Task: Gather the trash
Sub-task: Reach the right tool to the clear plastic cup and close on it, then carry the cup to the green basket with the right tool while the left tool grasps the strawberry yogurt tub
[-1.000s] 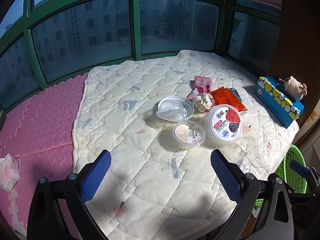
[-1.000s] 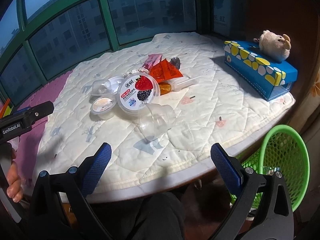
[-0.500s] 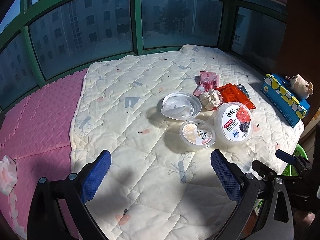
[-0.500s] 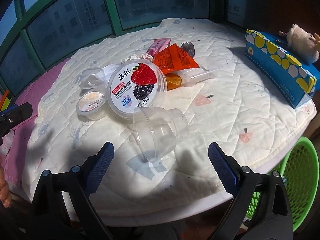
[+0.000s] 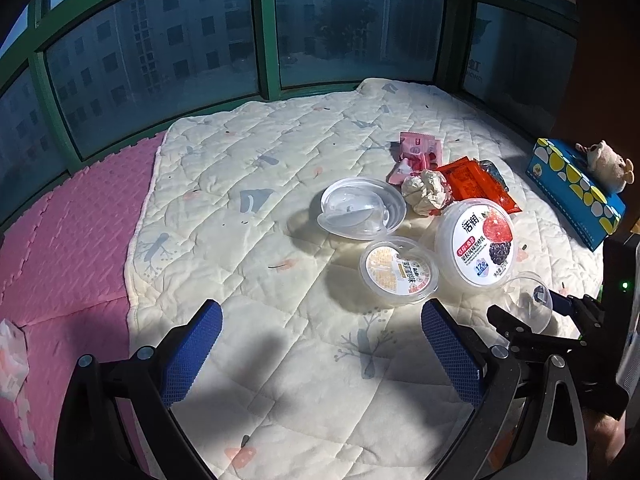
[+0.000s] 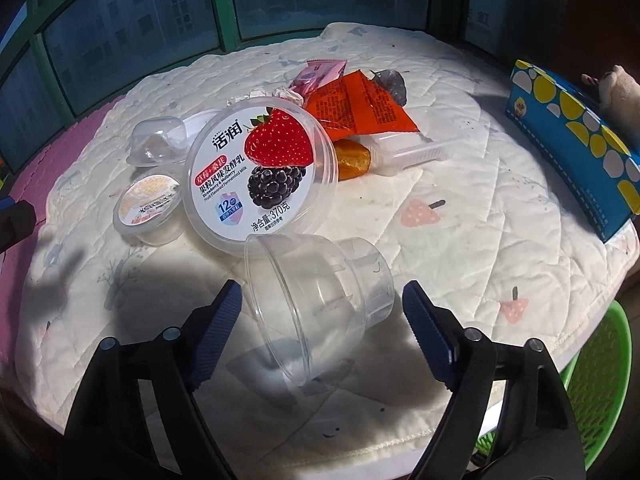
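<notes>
Both of your right gripper [image 6: 322, 312] jaws have just been closing around the clear cup [image 6: 316, 304] lying at the quilt's [image 6: 460, 260] near edge, not yet clamped; left gripper [image 5: 320, 348] hangs apart, empty

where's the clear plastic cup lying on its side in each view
Left wrist: clear plastic cup at far right, below the strawberry yogurt tub, with the right gripper reaching around it.
Right wrist: cup low centre, between the open jaws, no pad touching.
Shared landmark: the yogurt tub.
</notes>
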A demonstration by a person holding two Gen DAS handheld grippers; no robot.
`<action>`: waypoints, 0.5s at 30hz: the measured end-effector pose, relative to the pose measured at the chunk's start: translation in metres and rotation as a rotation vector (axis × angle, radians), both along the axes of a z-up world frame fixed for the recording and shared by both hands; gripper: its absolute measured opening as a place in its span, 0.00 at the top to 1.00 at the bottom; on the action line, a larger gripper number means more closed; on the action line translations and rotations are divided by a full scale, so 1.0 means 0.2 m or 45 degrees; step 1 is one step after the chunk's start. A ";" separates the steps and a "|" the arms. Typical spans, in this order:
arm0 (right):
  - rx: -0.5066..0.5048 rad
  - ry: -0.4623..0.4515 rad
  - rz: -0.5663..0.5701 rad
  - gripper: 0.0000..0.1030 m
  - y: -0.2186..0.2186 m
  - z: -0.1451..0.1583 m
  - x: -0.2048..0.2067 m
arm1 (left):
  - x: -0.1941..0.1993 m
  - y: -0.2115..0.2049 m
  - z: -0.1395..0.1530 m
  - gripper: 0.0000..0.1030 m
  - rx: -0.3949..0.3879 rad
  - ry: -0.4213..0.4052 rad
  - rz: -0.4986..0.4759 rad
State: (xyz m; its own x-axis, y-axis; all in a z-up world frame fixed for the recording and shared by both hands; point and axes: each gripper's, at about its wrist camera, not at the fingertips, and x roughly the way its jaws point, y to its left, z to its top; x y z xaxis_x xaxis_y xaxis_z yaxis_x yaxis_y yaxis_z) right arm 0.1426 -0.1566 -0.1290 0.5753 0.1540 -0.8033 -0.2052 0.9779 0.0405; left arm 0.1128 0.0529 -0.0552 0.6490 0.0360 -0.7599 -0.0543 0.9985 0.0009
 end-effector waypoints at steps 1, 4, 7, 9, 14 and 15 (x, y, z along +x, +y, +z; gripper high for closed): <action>0.001 0.004 -0.002 0.25 0.00 0.00 0.00 | 0.01 0.00 0.00 0.06 0.001 0.002 -0.006; 0.008 0.012 0.003 0.36 0.00 -0.02 0.00 | 0.03 -0.03 -0.01 0.06 0.009 0.002 -0.025; 0.013 0.007 0.000 0.37 0.00 -0.02 0.00 | 0.04 -0.06 -0.01 0.06 0.021 0.000 -0.047; 0.018 0.002 -0.004 0.38 -0.01 -0.01 0.00 | 0.05 -0.07 0.00 0.06 0.023 -0.002 -0.061; 0.044 -0.019 -0.021 0.38 -0.05 0.03 -0.03 | 0.07 -0.14 0.00 0.06 0.029 -0.008 -0.116; 0.045 -0.023 -0.026 0.38 -0.06 0.04 -0.04 | 0.08 -0.16 0.00 0.06 0.033 -0.007 -0.130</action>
